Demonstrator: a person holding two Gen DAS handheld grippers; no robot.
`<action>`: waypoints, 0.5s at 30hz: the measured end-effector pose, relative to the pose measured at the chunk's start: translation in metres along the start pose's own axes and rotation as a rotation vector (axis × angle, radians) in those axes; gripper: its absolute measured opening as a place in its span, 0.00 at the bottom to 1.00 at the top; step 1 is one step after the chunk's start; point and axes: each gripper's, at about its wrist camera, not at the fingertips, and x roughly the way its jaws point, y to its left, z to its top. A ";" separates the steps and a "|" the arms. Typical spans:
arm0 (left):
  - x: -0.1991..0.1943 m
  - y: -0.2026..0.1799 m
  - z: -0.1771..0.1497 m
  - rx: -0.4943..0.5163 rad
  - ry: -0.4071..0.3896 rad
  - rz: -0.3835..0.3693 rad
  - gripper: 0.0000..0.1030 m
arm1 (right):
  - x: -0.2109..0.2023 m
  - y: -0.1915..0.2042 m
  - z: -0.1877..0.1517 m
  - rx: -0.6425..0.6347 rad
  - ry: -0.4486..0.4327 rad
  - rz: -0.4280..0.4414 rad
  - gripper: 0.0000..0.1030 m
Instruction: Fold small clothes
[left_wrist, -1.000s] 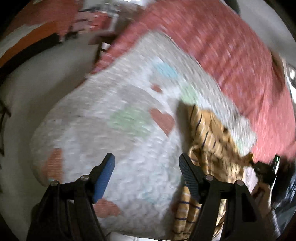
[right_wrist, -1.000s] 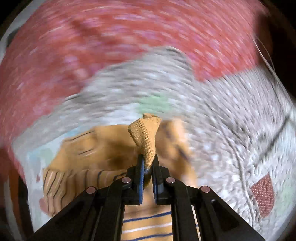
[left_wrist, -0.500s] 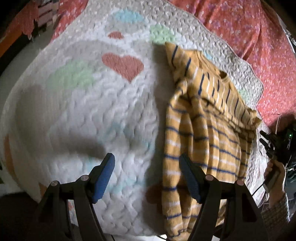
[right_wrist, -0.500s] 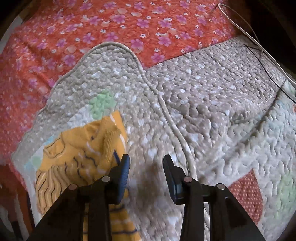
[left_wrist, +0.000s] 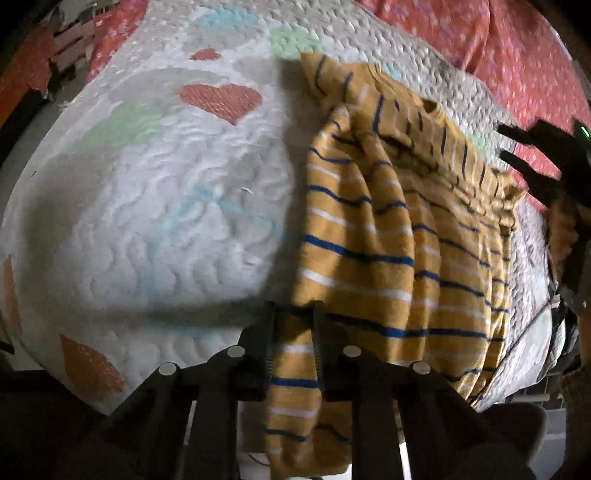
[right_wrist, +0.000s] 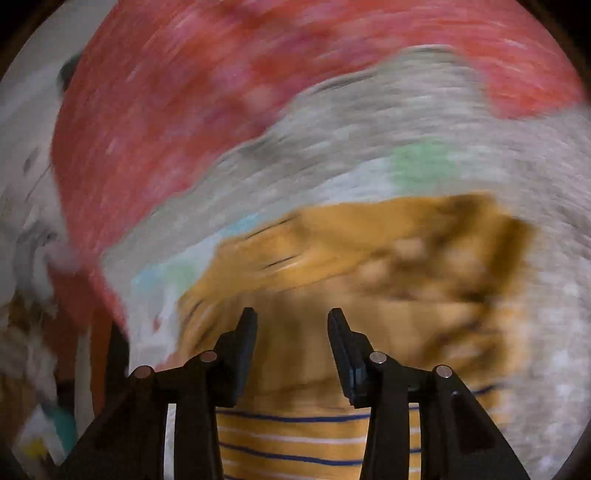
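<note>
Left claw now clamped on hem of rumpled mustard striped shirt; right claw spread above it

Motion blur smears the striped shirt in the right view

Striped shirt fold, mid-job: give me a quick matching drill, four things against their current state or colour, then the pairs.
Things:
1. left gripper
2. right gripper
3. striped shirt
4. heart patch

States:
A. red, on the quilt
B. open, over the shirt
C. mustard with blue and white stripes
D. shut on the shirt's near edge

Pairs: 1-D, 2-B, 3-C, 4-A
</note>
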 end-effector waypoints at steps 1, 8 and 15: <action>-0.002 0.005 0.000 -0.001 -0.003 -0.029 0.17 | 0.014 0.022 -0.001 -0.047 0.022 0.008 0.48; -0.010 0.036 0.004 0.013 -0.112 -0.075 0.35 | 0.128 0.159 -0.016 -0.355 0.160 -0.074 0.53; -0.003 0.058 0.010 -0.056 -0.105 -0.176 0.35 | 0.199 0.203 -0.049 -0.466 0.268 -0.241 0.07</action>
